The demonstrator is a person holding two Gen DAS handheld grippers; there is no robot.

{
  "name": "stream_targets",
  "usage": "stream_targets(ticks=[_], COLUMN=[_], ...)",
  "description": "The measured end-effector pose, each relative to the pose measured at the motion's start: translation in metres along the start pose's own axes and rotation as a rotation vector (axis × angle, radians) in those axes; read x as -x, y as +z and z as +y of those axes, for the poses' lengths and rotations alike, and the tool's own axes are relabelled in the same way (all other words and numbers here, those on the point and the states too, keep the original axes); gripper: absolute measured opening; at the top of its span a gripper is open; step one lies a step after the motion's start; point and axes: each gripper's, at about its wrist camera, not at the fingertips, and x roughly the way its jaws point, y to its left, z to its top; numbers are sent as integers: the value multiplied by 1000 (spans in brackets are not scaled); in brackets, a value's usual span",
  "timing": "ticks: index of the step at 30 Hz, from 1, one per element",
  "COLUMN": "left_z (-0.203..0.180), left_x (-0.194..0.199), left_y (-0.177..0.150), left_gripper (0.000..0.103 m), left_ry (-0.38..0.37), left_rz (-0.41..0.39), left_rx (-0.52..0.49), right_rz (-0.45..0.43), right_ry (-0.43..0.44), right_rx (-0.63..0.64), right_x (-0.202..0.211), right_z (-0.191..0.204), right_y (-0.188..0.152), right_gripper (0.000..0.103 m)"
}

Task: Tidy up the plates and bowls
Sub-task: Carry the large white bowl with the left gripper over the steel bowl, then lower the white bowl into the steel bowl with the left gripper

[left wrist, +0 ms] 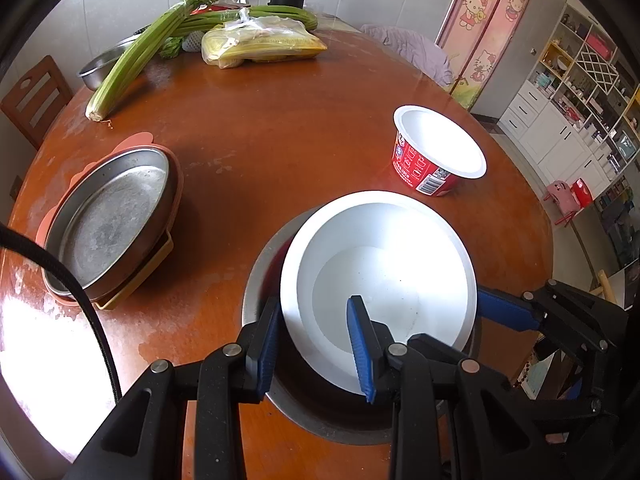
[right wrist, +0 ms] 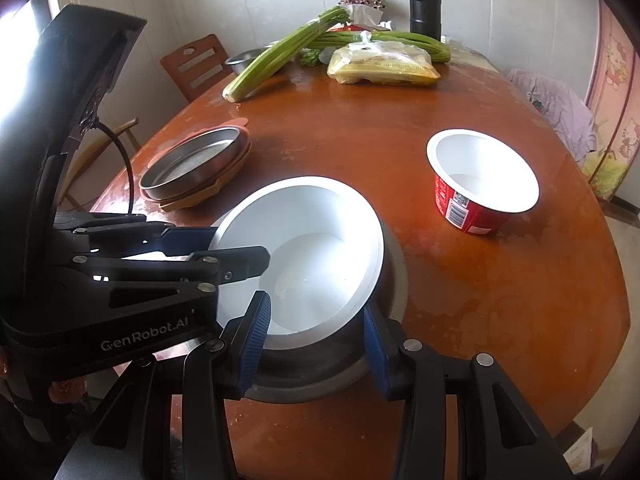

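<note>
Nearest to the cameras are the two grippers, both on the white bowl (left wrist: 380,280), which sits tilted inside a wide metal bowl (left wrist: 256,292) at the near edge of the brown table (left wrist: 280,128). On the bowl's near left side, the left gripper (left wrist: 316,340) has one blue finger inside the bowl and the other outside the wall, so its jaws pinch the thin rim. At the near right side, the right gripper (right wrist: 316,344) also straddles the rim, one finger inside and one outside; its jaws stand a little wider, and I cannot tell for sure if both pads press on the wall. Judging by its thin wall and the red printed outside, the bowl is probably a disposable noodle cup, like the second red and white cup (left wrist: 438,150) standing upright farther right. Such a cup would be very light and a bit soft, so a hard squeeze could bend the rim, and the glossy inside may slip. I think the best hold is at the rolled rim, with two grips on opposite sides. The metal bowl below looks stiff and smooth and may slide on the table when the cup is lifted. At the left, a metal pan (left wrist: 112,220) rests on an orange tray (left wrist: 128,300).
</note>
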Motion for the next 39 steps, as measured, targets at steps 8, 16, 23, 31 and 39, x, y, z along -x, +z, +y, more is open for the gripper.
stream_targets(ticks=[8,16,23,31,39], left_z=[2,5,5,6,2], left_x=[1,7,15,25,32], left_y=[0,0,-1,1,8], left_gripper=[32,33,33,33,35], left_ry=[-1,-7,-3,5,15], left_rz=[-1,-20,-40,-68,-86], left_rx=[7,11,9,5,-9], right_rz=[-15,-20,-24,-31,-43], right_ry=[-10,-17,-14,-15,-4], right_rx=[-11,-36,-35,-41,-40], right_x=[5,7,8,11,16], right_z=[-7,-12,-11,-14,-15], right_y=[0,-1,-2,0,5], right_gripper=[47,47,47,47,47])
